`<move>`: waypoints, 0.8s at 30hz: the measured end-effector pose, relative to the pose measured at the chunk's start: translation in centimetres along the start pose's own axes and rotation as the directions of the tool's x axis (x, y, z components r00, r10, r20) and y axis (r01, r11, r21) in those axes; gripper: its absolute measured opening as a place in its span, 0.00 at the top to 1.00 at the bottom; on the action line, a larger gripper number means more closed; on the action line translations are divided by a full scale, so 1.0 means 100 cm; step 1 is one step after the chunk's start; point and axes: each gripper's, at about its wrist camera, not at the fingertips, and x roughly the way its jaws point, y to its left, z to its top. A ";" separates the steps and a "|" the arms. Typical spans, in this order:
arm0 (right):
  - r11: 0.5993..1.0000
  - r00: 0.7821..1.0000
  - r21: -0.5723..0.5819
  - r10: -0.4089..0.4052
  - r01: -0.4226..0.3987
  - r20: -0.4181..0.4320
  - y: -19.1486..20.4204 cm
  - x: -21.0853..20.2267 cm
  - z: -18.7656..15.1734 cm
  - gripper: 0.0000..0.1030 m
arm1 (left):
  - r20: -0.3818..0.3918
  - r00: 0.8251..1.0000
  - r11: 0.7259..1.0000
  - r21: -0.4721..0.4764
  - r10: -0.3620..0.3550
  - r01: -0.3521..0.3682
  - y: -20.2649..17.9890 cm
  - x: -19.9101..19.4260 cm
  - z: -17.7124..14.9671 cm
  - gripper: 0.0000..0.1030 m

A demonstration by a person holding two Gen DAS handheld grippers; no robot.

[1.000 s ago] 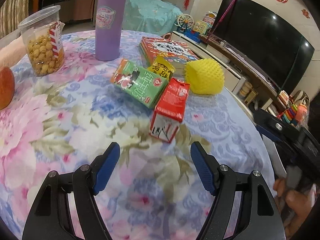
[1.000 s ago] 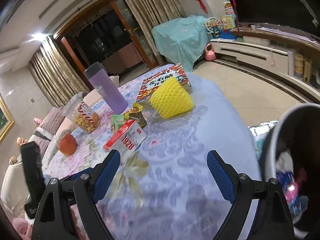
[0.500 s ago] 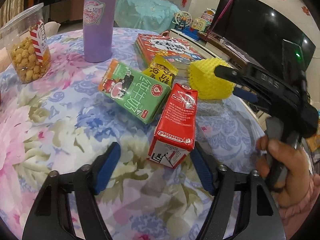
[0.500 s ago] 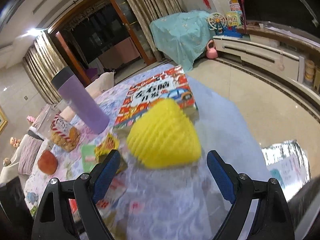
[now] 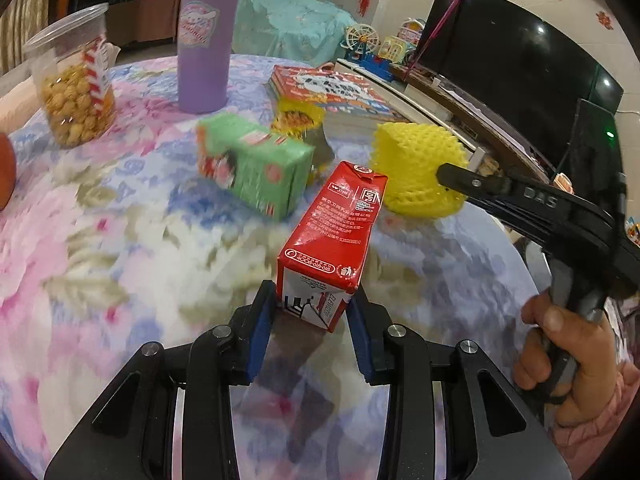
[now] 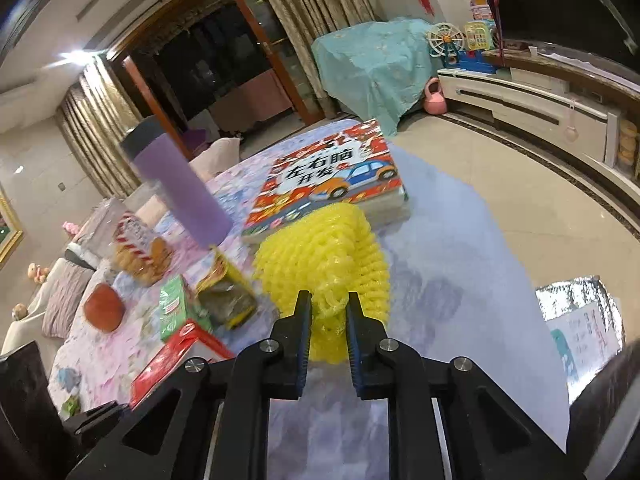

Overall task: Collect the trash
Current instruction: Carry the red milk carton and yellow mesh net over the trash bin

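Toward the left edge of the bench (image 5: 80,216), which wears a floral cloth, a clear plastic tub of round snacks (image 5: 76,92) stands upright, and a purple tumbler (image 5: 206,36) stands beside it, further toward the middle. Near the centre a green carton (image 5: 256,168) lies on its side (blurred in the left wrist view), with a yellow snack wrapper (image 5: 296,118) just behind it and a picture book (image 5: 328,88) flat at the far edge.

The left tongs (image 5: 312,312) are clamped on the lower end of the red carton (image 5: 336,236): both blue pads (image 5: 262,320) press against its sides, and the carton tilts forward and away from the camera, its gabled top pointing toward the middle of the bench. Whether its base touches the cloth cannot be told.

Further right, the yellow foam net (image 6: 324,264) sits near the right edge of the bench, just in front of the picture book. The right tongs (image 6: 328,320) are nearly together, pinching a fold of the net's near side between their fingers. In the left wrist view the same tool reaches in from the right, its tip against the net, with the person's right hand (image 5: 560,344) wrapped around the handle.
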 end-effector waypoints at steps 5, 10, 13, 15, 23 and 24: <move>0.999 0.999 0.003 0.033 -0.033 -0.001 0.009 -0.030 -0.023 0.84 | 0.009 1.000 1.000 -0.011 -0.004 0.005 -0.001 -0.022 -0.020 0.67; 0.999 0.999 0.016 0.034 -0.034 0.022 0.011 -0.066 -0.044 0.84 | 0.021 1.000 1.000 -0.002 -0.017 0.017 -0.011 -0.038 -0.033 0.67; 0.999 0.999 0.024 0.026 -0.027 0.038 0.011 -0.086 -0.055 0.84 | 0.027 0.999 0.999 0.020 -0.034 0.034 -0.022 -0.046 -0.037 0.67; 0.999 0.999 0.031 0.023 -0.024 0.048 0.009 -0.100 -0.061 0.84 | 0.029 0.998 0.998 0.035 -0.047 0.046 -0.032 -0.049 -0.038 0.67; 0.997 0.994 0.076 -0.015 0.006 0.106 -0.008 -0.149 -0.080 0.84 | 0.025 0.994 0.989 0.106 -0.109 0.105 -0.072 -0.058 -0.049 0.67; 0.997 0.993 0.083 -0.018 0.009 0.113 -0.010 -0.155 -0.083 0.84 | 0.023 0.993 0.988 0.112 -0.114 0.111 -0.075 -0.059 -0.050 0.67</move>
